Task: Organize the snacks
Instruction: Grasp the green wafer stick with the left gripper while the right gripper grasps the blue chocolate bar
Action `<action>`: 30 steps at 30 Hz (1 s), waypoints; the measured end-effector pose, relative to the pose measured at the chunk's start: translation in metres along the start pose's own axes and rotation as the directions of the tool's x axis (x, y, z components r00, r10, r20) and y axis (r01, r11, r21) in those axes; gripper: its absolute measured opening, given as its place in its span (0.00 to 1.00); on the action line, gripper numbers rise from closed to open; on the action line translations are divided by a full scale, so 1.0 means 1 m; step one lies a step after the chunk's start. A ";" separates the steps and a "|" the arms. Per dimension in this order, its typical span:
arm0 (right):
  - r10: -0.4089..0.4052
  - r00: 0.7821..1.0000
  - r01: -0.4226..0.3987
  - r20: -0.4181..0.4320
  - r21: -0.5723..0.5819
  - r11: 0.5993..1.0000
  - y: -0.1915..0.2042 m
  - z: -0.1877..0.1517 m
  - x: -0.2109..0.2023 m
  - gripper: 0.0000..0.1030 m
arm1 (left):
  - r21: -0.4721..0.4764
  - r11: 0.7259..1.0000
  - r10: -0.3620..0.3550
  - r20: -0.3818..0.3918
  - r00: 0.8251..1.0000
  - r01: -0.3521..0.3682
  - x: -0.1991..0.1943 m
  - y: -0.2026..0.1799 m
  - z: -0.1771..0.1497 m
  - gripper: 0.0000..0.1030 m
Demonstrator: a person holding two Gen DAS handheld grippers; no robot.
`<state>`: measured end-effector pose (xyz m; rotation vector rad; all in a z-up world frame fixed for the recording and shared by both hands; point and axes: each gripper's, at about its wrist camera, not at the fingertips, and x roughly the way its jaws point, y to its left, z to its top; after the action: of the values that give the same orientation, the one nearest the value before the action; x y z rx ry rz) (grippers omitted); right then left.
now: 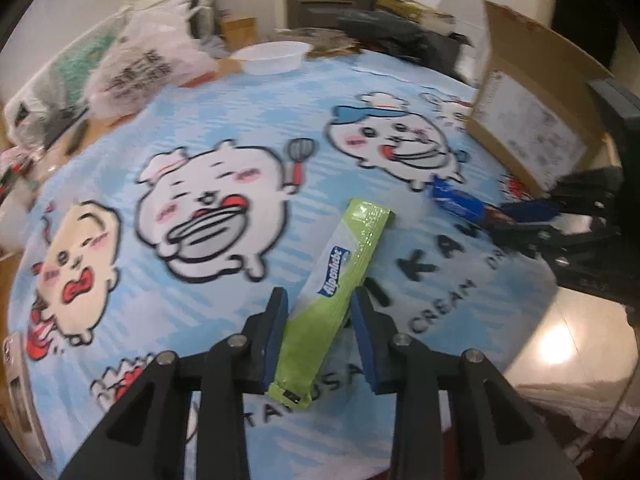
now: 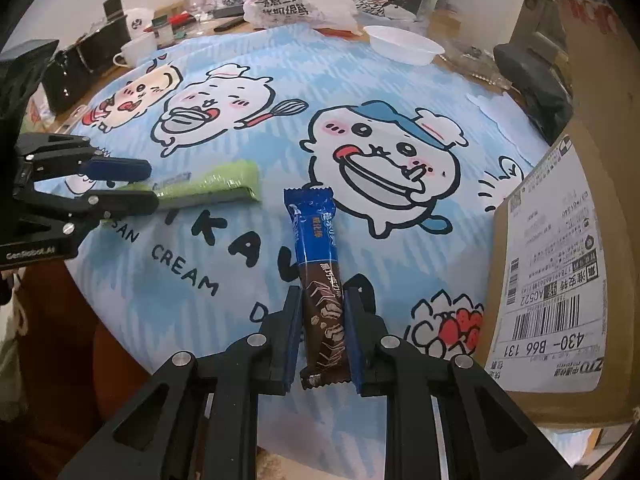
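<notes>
A green Alpenliebe candy pack [image 1: 340, 276] lies on the blue cartoon tablecloth [image 1: 224, 128] between the fingers of my left gripper [image 1: 320, 304]; the jaws stand apart around it with gaps at the sides. A blue and brown chocolate bar [image 2: 320, 276] sits between the fingers of my right gripper [image 2: 320, 300], which press close on its brown end. In the right wrist view the left gripper [image 2: 132, 186] is at the far left around the green pack [image 2: 212, 186]. In the left wrist view the right gripper [image 1: 528, 220] holds the bar [image 1: 460, 202] at the right.
An open cardboard box [image 2: 560, 264] with a shipping label stands at the table's right; it also shows in the left wrist view [image 1: 532, 120]. A white plastic bowl [image 1: 272, 56] and plastic bags [image 1: 144, 64] sit at the far edge. Cups and black items [image 2: 100, 52] crowd the far left.
</notes>
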<state>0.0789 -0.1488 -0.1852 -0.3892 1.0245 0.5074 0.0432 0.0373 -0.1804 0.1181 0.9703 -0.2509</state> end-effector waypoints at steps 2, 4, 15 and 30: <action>0.000 1.000 0.000 0.001 0.006 1.000 0.000 -0.001 -0.001 0.16 | -0.058 0.998 0.005 -0.004 1.000 -0.005 0.000 0.005 0.000 0.29; 0.007 1.000 -0.007 0.000 0.013 1.000 0.001 -0.002 -0.001 0.17 | -0.086 0.996 0.002 -0.009 1.000 -0.003 -0.001 0.004 -0.001 0.29; 0.032 0.999 -0.034 0.027 0.049 0.998 0.000 -0.001 0.002 0.21 | -0.015 1.000 -0.004 -0.006 1.000 0.004 0.006 -0.016 -0.003 0.29; 0.023 0.990 -0.034 0.140 0.082 0.996 0.003 0.013 -0.013 0.13 | -0.055 0.998 0.008 0.110 0.994 -0.002 -0.018 -0.001 0.010 0.24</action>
<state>0.0807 -0.1421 -0.1676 -0.2604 0.9146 0.5080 0.0412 0.0372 -0.1596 0.0559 0.8662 -0.2232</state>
